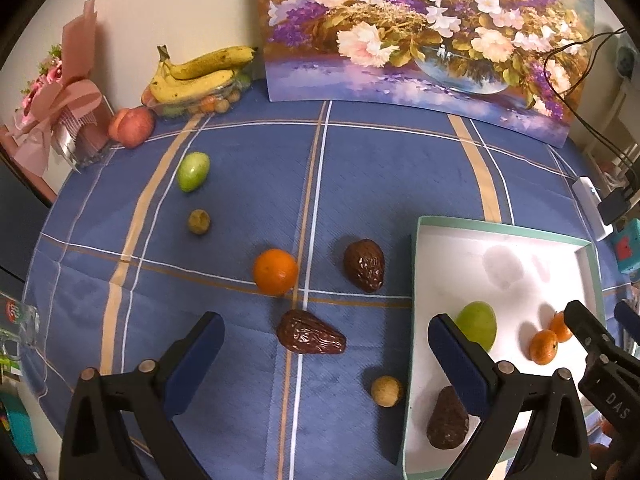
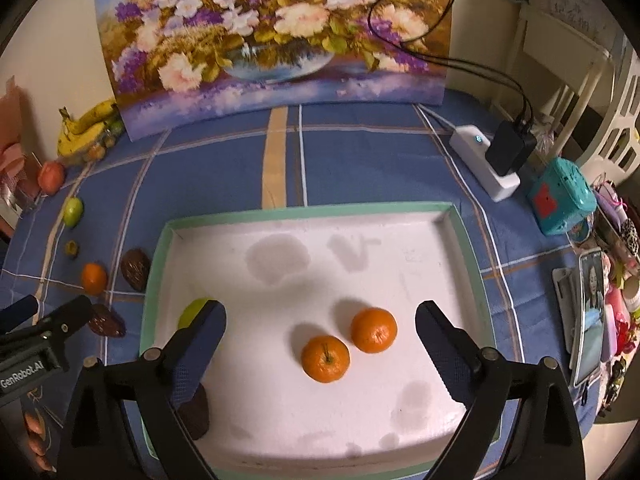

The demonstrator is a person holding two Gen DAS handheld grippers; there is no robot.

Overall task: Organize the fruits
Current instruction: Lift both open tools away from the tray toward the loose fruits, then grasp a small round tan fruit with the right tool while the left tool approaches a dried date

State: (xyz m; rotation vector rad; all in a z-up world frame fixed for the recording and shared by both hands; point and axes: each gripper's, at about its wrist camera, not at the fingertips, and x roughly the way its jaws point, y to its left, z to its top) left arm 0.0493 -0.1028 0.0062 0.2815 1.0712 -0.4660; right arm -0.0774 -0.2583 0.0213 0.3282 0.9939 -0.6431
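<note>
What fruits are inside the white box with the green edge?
Inside the box lie two oranges, a green fruit and a brown date-like fruit. The gripper fingers partly cover the green and brown ones.

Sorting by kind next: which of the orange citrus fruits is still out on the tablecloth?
The lone orange on the blue cloth beside the brown date-like fruit. The other two oranges already sit together inside the white tray.

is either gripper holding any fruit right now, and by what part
Nothing is held. The left gripper and right gripper both stand open and empty.
</note>
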